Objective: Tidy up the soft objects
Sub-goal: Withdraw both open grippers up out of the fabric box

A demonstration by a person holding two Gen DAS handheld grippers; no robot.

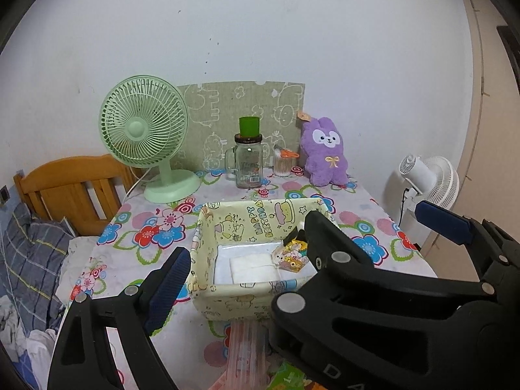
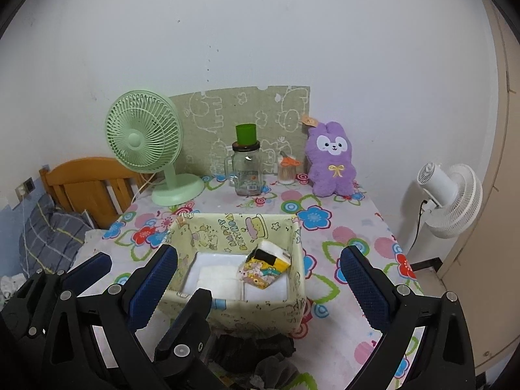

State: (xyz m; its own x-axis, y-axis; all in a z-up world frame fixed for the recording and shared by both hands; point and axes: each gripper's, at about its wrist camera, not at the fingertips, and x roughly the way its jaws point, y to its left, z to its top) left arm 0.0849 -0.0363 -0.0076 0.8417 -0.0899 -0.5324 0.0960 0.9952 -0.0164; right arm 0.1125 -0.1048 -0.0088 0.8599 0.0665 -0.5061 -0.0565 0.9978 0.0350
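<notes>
Table point(image 2: 351, 227): covered by a cloth printed with bright flowers and set against a white wall.
Green desk fan point(image 2: 144, 139): stood at the back left of the table.
Fabric storage box point(image 2: 294, 305): pale yellow with cartoon prints, placed near the front middle of the table, between the two grippers' views.
Purple plush rabbit point(image 2: 331, 159): propped upright at the back right, well apart from the box.
Glass mug jar point(image 2: 247, 170): topped by a green cup, behind the box.
Tissue packs point(image 2: 265, 266): a colourful pack is leaned on flat white packs inside the box.
Left gripper point(image 1: 247, 252): held wide open over the box, nothing clamped.
Right gripper point(image 2: 258, 279): blue pads spread wide, nothing gripped.
</notes>
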